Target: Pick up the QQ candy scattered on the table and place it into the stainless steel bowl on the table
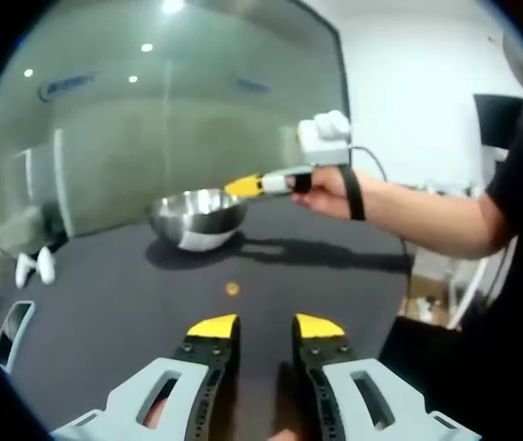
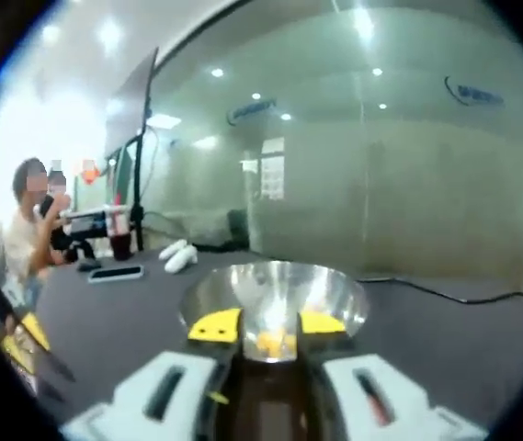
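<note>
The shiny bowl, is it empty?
No. The steel bowl has yellow candy inside, seen between the right gripper tips.

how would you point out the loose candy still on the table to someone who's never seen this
On the dark table, look in front of the stainless steel bowl. A small orange candy lies alone between the bowl and the left gripper, the one bright speck on bare tabletop.

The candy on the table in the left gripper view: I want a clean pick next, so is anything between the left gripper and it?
Nothing visible. The candy lies alone on bare dark table just beyond the open left gripper. The bowl and right gripper sit farther back.
</note>
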Demonstrator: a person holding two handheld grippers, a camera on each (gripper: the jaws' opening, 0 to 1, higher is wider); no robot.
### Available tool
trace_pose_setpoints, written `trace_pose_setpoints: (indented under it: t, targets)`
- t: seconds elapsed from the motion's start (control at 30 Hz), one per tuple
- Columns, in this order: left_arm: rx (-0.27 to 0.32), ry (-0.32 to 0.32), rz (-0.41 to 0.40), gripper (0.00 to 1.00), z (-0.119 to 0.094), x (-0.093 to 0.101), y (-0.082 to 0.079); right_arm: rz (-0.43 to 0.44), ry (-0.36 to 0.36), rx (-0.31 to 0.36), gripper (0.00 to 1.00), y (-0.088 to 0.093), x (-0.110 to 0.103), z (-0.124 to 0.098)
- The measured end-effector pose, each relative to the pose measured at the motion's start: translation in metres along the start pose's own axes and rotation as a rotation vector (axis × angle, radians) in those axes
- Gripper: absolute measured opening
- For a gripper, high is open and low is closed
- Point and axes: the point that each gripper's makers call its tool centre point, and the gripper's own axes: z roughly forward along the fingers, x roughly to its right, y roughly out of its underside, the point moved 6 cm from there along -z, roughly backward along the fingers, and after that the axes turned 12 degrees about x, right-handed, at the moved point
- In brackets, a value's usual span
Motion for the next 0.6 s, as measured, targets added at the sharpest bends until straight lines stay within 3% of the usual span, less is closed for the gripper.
trace_pose_setpoints:
  t: [0.37, 0.43, 0.47, 0.53, 0.6]
  targets:
    - [-0.004, -0.002, 0.003, 0.25, 0.002, 0.000, 0.000, 0.000, -0.083, -0.005, 0.22, 0.001, -0.014, -0.041]
    - [-0.003, -0.004, 0.001, 0.25, 0.002, -0.001, 0.000, 0.009, -0.156, 0.001, 0.22, 0.005, -0.021, -0.049]
    - [-0.005, -0.006, 0.003, 0.25, 0.002, -0.001, 0.000, 0.017, -0.231, -0.004, 0.22, 0.009, -0.028, -0.056]
    - [-0.008, -0.010, 0.002, 0.25, 0.002, -0.002, 0.001, 0.052, -0.256, -0.020, 0.21, 0.016, -0.031, -0.065]
    - [-0.010, -0.012, 0.000, 0.25, 0.002, -0.003, 0.001, 0.016, -0.287, -0.010, 0.20, 0.021, -0.032, -0.073]
